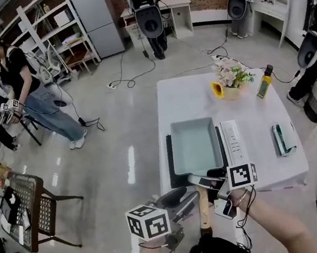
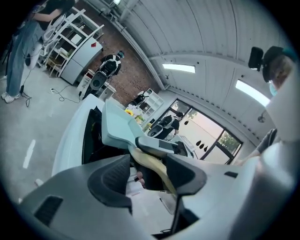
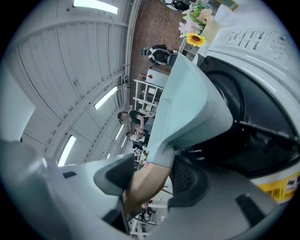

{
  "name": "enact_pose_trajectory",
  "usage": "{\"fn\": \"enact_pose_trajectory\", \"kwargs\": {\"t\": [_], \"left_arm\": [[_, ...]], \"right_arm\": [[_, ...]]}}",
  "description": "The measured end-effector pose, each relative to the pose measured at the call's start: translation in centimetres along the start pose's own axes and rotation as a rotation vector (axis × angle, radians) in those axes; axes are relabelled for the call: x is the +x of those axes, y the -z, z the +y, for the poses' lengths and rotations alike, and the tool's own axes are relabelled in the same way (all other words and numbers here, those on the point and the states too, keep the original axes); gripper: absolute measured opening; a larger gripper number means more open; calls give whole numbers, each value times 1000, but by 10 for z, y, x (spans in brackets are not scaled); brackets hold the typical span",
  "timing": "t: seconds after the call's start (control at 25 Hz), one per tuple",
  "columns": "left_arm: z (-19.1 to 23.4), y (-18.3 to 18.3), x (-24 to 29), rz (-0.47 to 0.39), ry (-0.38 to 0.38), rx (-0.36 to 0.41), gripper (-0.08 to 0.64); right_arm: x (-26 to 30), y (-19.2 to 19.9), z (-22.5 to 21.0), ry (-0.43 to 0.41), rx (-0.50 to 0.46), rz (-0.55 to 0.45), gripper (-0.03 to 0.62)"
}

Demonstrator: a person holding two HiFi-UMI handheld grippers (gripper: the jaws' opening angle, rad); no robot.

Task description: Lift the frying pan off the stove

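A light-blue rectangular frying pan (image 1: pixel 194 145) sits on a black stove (image 1: pixel 168 151) on the white table (image 1: pixel 263 112). Its wooden handle (image 1: pixel 202 205) points toward me over the table's near edge. My right gripper (image 1: pixel 206 182) is shut on the handle close to the pan; in the right gripper view the handle (image 3: pixel 143 185) fills the gap between the pads of that gripper (image 3: pixel 147 180), with the pan (image 3: pixel 187 103) just beyond. My left gripper (image 1: pixel 182 201) is open around the handle's lower part. In the left gripper view the handle (image 2: pixel 150 161) lies by the right pad (image 2: pixel 185 173), clear of the left pad (image 2: pixel 115 176).
A white control strip (image 1: pixel 232 141) lies right of the pan, and a small box (image 1: pixel 284 139) further right. A flower vase (image 1: pixel 229 82) and an oil bottle (image 1: pixel 265 82) stand at the table's far end. A chair (image 1: pixel 34 208) and a person (image 1: pixel 21 85) are to the left.
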State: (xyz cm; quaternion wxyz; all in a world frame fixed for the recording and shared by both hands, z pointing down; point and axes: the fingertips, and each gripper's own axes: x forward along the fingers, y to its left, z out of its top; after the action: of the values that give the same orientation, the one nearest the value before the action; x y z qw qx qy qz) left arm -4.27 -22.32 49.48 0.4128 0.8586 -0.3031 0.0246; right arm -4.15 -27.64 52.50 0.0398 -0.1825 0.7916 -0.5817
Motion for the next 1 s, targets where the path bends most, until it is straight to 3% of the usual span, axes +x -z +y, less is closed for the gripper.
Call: {"fn": "enact_pose_trajectory", "kwargs": {"t": [0.44, 1.0], "left_arm": [[-15, 13, 25, 34, 138, -241, 224], [-28, 27, 44, 143, 264, -326, 222]], "right_arm": [[-3, 2, -2, 13, -1, 16, 227], [-1, 3, -1, 10, -4, 29, 227]]}}
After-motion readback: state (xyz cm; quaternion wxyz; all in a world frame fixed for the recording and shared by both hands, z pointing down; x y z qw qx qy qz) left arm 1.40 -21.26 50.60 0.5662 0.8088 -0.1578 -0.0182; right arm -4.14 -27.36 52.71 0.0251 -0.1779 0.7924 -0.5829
